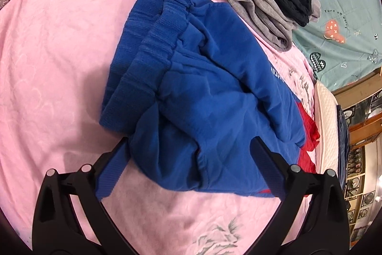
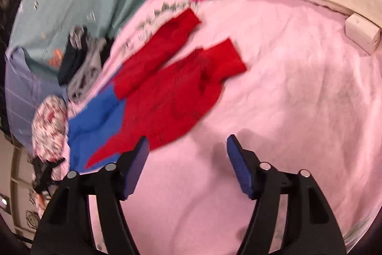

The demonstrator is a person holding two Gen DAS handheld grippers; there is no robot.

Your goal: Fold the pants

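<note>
Bed takes up nearly all of both views: pink quilted bedspread point(image 1: 47, 59) with a grey-white floral print, a teal sheet point(image 1: 346, 23) with heart motifs laid far right of it, cream quilted mattress edge point(image 1: 326, 126) exposed past the pink cover. Off the bed's right side in the left wrist view there's wooden furniture point(image 1: 365, 126) with what look like glazed or framed panels, detail too small to read. In the right wrist view a small white box point(image 2: 363, 36) sits at the far right by the mattress edge; lighting looks even.
</note>
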